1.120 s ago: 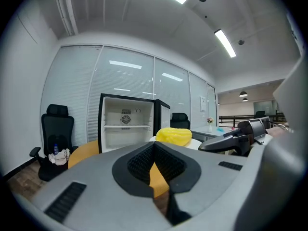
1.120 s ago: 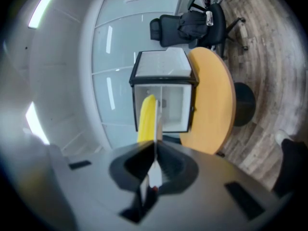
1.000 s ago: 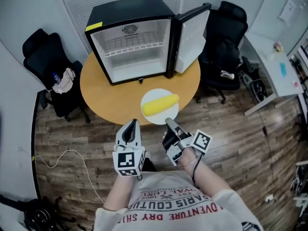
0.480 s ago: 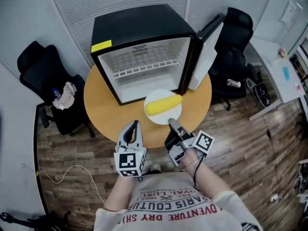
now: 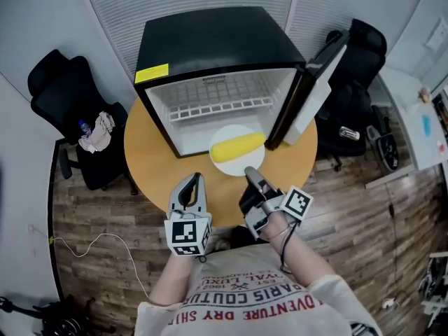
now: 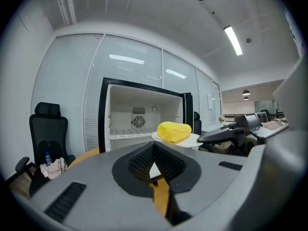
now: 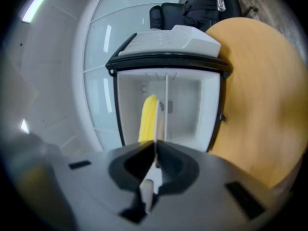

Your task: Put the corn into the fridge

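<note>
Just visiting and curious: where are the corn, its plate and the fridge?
corn (image 5: 238, 147), head view, middle of the cob.
plate (image 5: 234, 129), head view, bare rim beyond the corn.
fridge (image 5: 217, 37), head view, black top.

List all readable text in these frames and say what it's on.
"PARIS COUTU": shirt, upside down, cut off.
"VENTURE DRY": same shirt, next line, cut off at both ends.
Smaller shirt lines: too small to read.
Yellow sticker on the fridge: print too small to read.

There is one corn, one white plate, one fridge with one wire shelf, and one round desk. Two tools are in view, the left hand-held gripper and the right hand-held gripper. At least two black office chairs show, the left chair and the right chair.
</note>
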